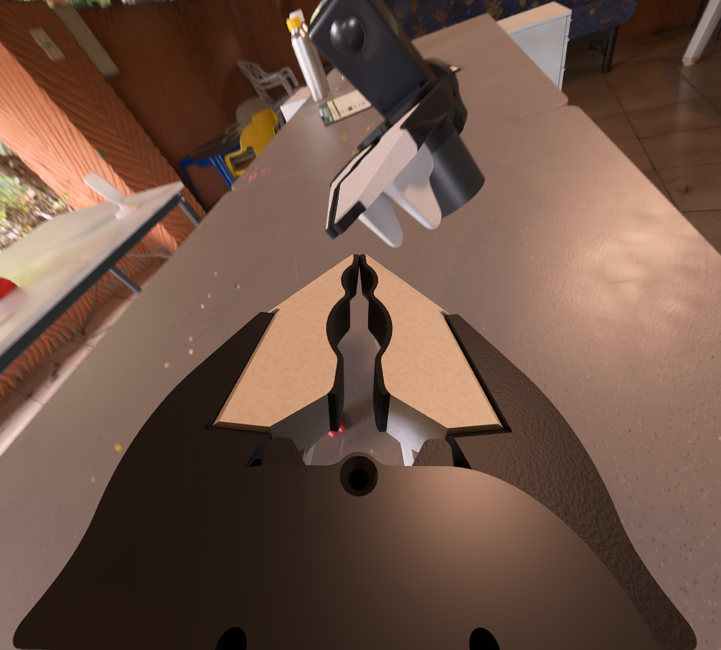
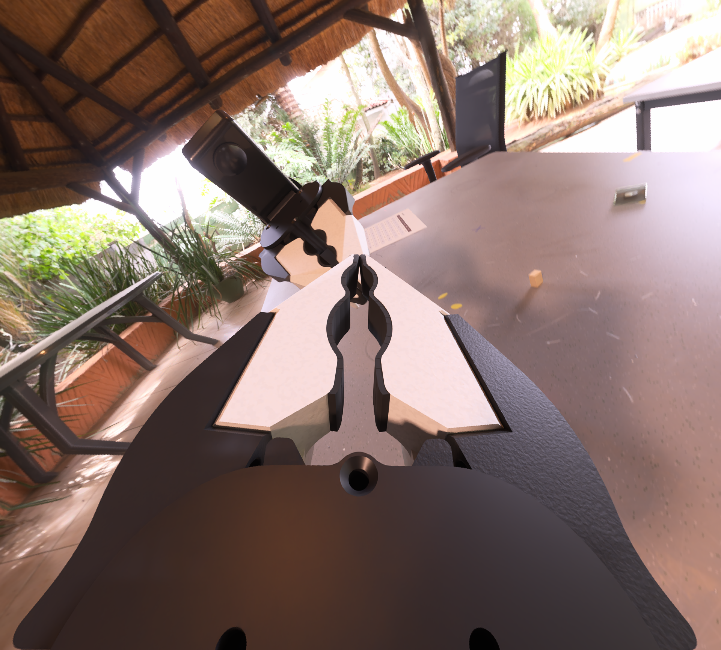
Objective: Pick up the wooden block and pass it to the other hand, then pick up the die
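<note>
The wooden block [image 2: 535,277], a small tan cube, stands alone on the brown table [image 2: 608,378], to the right of my right gripper [image 2: 359,260]. That gripper is shut and empty, above the table. My left gripper [image 1: 359,260] is also shut and empty. A bit of the red die with white dots [image 1: 336,433] shows low in the gap between its fingers; the rest is hidden. The two grippers face each other, tips close but apart: the right gripper also shows in the left wrist view [image 1: 334,230], and the left gripper in the right wrist view [image 2: 327,257].
On the far table stand a white bottle with a yellow cap [image 1: 309,58] and a green card [image 1: 344,107]. A printed sheet [image 2: 394,229] and a small metal square [image 2: 630,193] lie on the table. A white side table [image 1: 78,229] stands at the left.
</note>
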Robot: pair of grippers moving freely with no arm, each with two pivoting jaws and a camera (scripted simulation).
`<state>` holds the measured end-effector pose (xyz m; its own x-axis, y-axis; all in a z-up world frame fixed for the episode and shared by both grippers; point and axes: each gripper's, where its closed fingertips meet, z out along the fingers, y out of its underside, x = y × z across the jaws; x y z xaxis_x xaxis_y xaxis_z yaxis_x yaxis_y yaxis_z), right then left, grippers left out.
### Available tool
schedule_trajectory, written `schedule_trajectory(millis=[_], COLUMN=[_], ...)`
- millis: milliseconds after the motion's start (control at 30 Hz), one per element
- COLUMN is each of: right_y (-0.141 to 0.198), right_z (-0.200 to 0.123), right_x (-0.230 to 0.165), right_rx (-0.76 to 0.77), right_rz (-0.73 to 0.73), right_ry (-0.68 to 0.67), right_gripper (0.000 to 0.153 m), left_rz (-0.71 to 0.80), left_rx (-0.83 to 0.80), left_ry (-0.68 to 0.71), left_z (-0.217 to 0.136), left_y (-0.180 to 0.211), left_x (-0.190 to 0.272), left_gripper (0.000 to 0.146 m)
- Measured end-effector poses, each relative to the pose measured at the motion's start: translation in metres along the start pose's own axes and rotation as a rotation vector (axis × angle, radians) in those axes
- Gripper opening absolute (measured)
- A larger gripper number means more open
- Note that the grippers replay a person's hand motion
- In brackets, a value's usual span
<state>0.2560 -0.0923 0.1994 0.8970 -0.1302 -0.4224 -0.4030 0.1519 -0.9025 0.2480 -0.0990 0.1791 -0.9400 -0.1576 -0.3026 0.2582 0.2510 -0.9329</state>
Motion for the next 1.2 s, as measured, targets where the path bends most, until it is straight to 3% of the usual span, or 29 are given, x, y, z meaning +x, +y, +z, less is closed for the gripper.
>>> schedule_trajectory(millis=[300,500,833,1033,1200], right_y=[0.008,0.023,0.05,0.055,0.059], right_z=[-0.032,-0.043,-0.042,-0.045,-0.043], right_x=[0.035,0.048,0.063,0.072,0.076], right_rx=[-0.008,-0.132,-0.305,-0.376,-0.385], right_rz=[0.016,-0.079,-0.199,-0.259,-0.26], right_ry=[0.098,0.182,0.241,0.273,0.262], right_gripper=[0.0,0.0,0.008,0.01,0.009], left_rz=[-0.142,-0.208,-0.18,-0.158,-0.144], left_rx=[-0.138,-0.222,-0.45,-0.546,-0.67], left_ry=[-0.004,-0.082,-0.237,-0.29,-0.284], left_z=[-0.003,-0.041,-0.11,-0.128,-0.123], left_y=[0.066,0.083,0.109,0.125,0.149], left_x=[-0.013,-0.043,-0.067,-0.079,-0.107], left_gripper=[0.0,0.019,0.036,0.037,0.04])
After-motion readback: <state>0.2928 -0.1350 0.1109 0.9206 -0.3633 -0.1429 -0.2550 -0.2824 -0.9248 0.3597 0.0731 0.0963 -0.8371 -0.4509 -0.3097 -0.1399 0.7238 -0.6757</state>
